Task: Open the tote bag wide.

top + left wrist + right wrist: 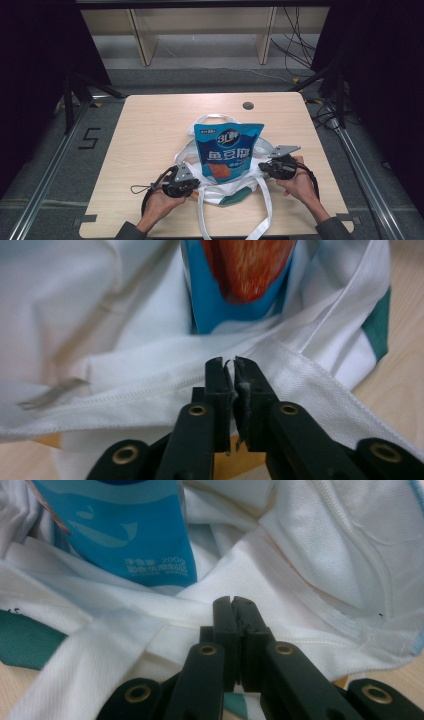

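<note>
The blue snack pouch (228, 152) stands half inside the white tote bag (225, 192) on the bench (150, 130), directly between the grippers. The left gripper (192, 184) and right gripper (265, 167) sit at opposite sides of the bag's mouth, each with jaws closed narrow. Each seems to pinch the bag's hem, though the cloth between the pads is hard to make out.

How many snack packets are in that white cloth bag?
1: a blue snack pouch stands in the mouth of the white bag at the table's middle, between the two hands. More could be hidden under the fabric.
</note>
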Demonstrator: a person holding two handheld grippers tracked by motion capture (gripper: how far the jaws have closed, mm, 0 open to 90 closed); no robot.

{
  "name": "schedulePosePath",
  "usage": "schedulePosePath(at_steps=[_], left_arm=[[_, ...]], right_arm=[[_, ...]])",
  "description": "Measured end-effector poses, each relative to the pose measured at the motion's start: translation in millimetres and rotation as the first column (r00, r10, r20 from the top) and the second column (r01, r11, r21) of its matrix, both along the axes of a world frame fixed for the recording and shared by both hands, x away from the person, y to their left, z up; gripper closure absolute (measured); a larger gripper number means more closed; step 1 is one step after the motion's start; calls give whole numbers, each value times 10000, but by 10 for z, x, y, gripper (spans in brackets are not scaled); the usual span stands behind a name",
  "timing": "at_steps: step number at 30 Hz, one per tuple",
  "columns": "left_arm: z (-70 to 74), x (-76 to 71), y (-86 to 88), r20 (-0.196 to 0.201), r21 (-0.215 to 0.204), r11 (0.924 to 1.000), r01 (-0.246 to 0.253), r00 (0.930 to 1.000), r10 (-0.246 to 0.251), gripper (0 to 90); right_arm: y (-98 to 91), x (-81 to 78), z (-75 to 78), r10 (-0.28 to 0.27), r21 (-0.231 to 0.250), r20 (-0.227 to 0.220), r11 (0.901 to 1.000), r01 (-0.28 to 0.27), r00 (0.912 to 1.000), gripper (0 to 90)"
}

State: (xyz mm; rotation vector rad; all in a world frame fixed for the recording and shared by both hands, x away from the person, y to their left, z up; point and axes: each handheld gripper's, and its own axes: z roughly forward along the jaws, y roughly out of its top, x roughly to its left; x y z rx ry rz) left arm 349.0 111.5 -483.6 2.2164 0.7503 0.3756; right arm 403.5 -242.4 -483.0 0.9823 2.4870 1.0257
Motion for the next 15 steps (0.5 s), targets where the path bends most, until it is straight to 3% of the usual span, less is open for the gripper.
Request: schedulePosePath(at_steps=[1,2,3,4,5,6,7,8,9,10,12,13,14,15], left_arm=[[38,-10,16,141,-221,9997,-65,9999,69,786],[90,-17,51,347,-317,9994,-168,9992,179,773],[119,-17,74,571,-365,9986,-385,9975,406,755],[155,-7,116,839,-454,9969,-637,9942,673,747],[202,14,177,1085,-330,9959,-837,9903,869,747],[235,51,241,1351,-626,9906,-1216,9824,1291,747],[256,73,296,1312,-836,9853,-1487,9785,1588,748],[272,106,358,1564,-744,9832,-1669,9718,1768,754],[273,149,407,1849,-555,9856,-1600,9684,1676,765],[240,204,469,1844,-509,9822,-1808,9649,1872,773],[141,315,549,1427,-623,9798,-1898,9700,1970,804],[98,350,560,1409,-416,9805,-1919,9705,1959,817],[21,404,557,1257,-60,9832,-1824,9753,1817,826],[-26,425,539,1078,-16,9808,-1948,9751,1938,827]], right_arm=[[-5,3,13,-39,55,211,10000,38,9998,880],[-22,-15,73,32,-50,-17,10000,-32,10000,874],[-21,-21,93,34,196,440,9998,-43,9990,868],[-32,-34,137,99,200,409,9997,-108,9991,867],[-39,-54,181,60,275,474,9996,-73,9989,866],[-47,-61,210,115,266,657,9996,-133,9978,865],[-51,-71,234,71,299,744,9995,-94,9972,865],[-50,-74,233,60,350,610,9994,-82,9981,865],[-55,-74,226,51,170,665,9998,-62,9978,864],[-47,-77,214,-10,162,466,9999,2,9989,862],[-48,-37,129,-66,-124,313,9999,70,9995,860],[-37,-19,57,-343,-41,325,9994,345,9989,862],[-54,-2,47,-242,-366,33,9990,243,9997,866],[-53,28,-24,-352,-305,123,9989,356,9993,869]])
